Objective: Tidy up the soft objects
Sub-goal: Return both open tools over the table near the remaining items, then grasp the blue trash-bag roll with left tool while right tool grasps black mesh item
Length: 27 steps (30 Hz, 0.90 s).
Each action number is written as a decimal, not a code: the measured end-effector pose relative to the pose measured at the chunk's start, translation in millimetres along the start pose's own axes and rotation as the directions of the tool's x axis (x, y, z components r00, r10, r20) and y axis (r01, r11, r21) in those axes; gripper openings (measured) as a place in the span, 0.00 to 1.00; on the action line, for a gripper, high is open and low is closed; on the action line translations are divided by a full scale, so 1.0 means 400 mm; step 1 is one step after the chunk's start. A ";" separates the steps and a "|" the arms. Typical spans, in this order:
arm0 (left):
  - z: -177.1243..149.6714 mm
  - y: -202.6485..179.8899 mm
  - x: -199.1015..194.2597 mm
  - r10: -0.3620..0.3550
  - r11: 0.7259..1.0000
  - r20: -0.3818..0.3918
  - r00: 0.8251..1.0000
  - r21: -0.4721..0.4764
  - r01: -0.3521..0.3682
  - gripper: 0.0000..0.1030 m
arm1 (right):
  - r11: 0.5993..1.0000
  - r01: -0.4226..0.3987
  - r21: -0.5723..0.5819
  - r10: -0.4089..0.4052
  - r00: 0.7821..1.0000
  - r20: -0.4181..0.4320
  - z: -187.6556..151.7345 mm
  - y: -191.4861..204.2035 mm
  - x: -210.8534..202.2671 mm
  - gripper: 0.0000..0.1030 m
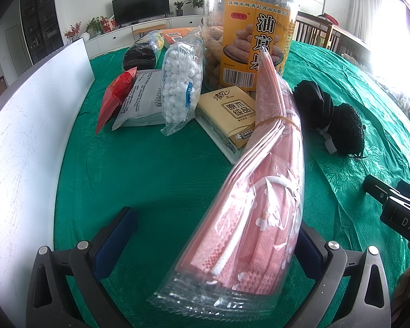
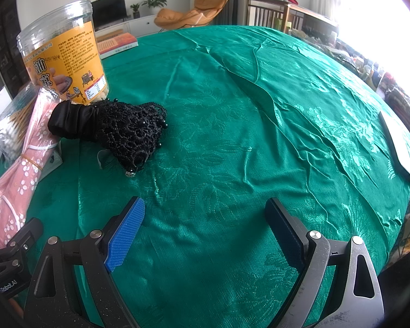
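Observation:
A clear pack of pink patterned face masks [image 1: 259, 191], bound by a rubber band, lies between the wide-apart fingers of my left gripper [image 1: 214, 218], close against the right finger. Its far end rests on a yellow tissue pack [image 1: 227, 114]. The left gripper is open and does not clamp the pack. In the right wrist view the mask pack [image 2: 22, 164] sits at the left edge. A black lace and satin piece [image 2: 128, 134] lies on the green tablecloth [image 2: 259, 136], also seen as a black heap [image 1: 339, 120]. My right gripper [image 2: 205, 205] hovers open over bare cloth.
A tall plastic snack jar [image 1: 248, 27] stands behind the tissues. A bag of cotton swabs [image 1: 180, 82], a white packet [image 1: 145, 98], a red packet [image 1: 114, 95] and a black bundle [image 1: 142, 52] lie left of it. A white board [image 1: 27, 125] lines the left; a flat tablet [image 2: 399, 145] sits far right.

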<state>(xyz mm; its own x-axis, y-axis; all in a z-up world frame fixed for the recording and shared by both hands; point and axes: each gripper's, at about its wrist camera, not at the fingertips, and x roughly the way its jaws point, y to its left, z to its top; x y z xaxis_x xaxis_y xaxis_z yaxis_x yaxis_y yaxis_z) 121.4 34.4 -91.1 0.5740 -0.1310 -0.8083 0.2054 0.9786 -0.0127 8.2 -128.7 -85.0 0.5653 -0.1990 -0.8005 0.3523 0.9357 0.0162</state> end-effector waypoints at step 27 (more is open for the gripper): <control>0.152 0.004 -0.186 -0.226 0.974 -0.070 0.972 -0.042 0.224 1.00 | 1.000 -0.001 0.001 0.001 1.000 0.003 0.000 0.000 0.002 0.89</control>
<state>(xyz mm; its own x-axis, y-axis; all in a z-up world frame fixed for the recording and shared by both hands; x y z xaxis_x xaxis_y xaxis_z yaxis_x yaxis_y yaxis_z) 127.4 36.1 4.8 0.4556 -0.3374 -0.8238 0.2954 0.9303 -0.2176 8.6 -128.7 -85.7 0.5683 -0.1991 -0.7984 0.3521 0.9358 0.0173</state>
